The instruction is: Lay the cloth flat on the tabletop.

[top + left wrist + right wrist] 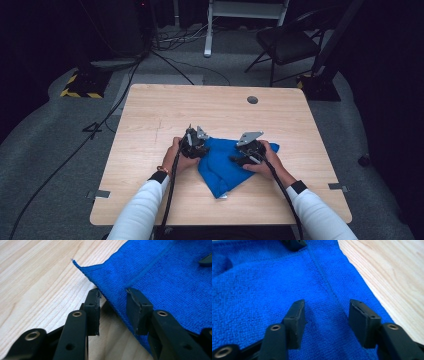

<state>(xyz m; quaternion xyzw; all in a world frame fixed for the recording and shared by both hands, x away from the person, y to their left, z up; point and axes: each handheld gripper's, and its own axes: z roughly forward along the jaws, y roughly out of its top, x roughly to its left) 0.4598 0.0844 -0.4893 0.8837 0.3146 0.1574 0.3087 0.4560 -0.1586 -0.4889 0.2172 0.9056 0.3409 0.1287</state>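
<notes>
Folding stage, grasp not yet made. The blue microfibre cloth (226,165) lies crumpled mid-bench (150,115). Left gripper (113,305) straddles its hemmed edge, jaws apart, empty; right gripper (327,315) hovers agape above the cloth. Next: close on the edge, lift.

A light wooden bench (150,125) stands on grey carpet (40,150) in a dark room, a black chair (287,42) at one o'clock and cables (75,150) trailing at nine.
</notes>
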